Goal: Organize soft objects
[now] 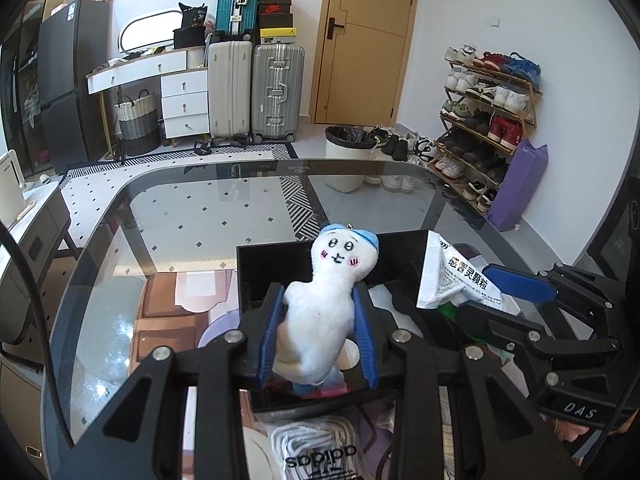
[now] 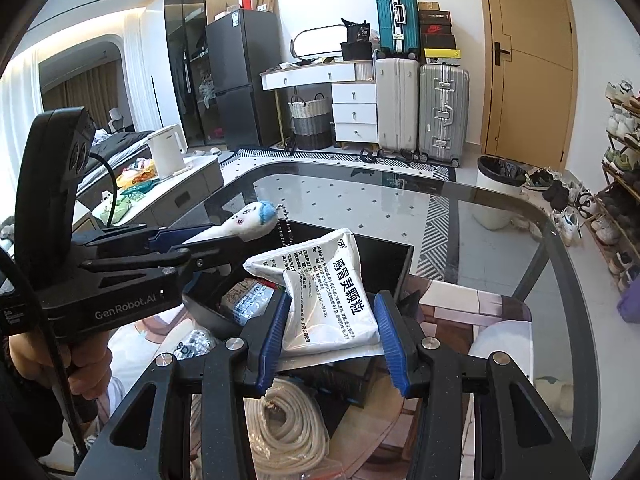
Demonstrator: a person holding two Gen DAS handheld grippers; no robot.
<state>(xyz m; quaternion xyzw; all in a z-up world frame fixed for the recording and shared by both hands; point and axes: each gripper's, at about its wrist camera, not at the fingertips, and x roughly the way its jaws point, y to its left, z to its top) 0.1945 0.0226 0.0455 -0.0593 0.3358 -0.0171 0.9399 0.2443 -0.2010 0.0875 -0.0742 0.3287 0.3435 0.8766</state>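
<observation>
the left gripper [image 1: 320, 330] has its jaws pinching a plush [image 1: 320, 300] and the right gripper [image 2: 332, 336] has its jaws pinching a sachet [image 2: 328, 300], both held over the black bin [image 1: 276, 256] on the glass surface [image 1: 200, 208]. neither is released yet; the bin already holds some items, and a rope coil [image 2: 288, 432] lies near, likely left to sort.

Walls: white. Floor: pale tile with small dark diamonds, partly covered by a black-and-white patterned rug [image 1: 208, 156]. Near: a glass table [image 1: 168, 216] with a dark rim. Far wall: a tan wooden door [image 1: 360, 40], three suitcases [image 1: 276, 92], stacked shoe boxes, a white drawer unit [image 1: 184, 104] and a woven basket [image 1: 136, 120]. Left: a dark refrigerator [image 2: 240, 76]. Right: a wooden shoe rack [image 1: 488, 116] and a white bin [image 1: 346, 156]. Far left, apparently curtains, brightly lit.
</observation>
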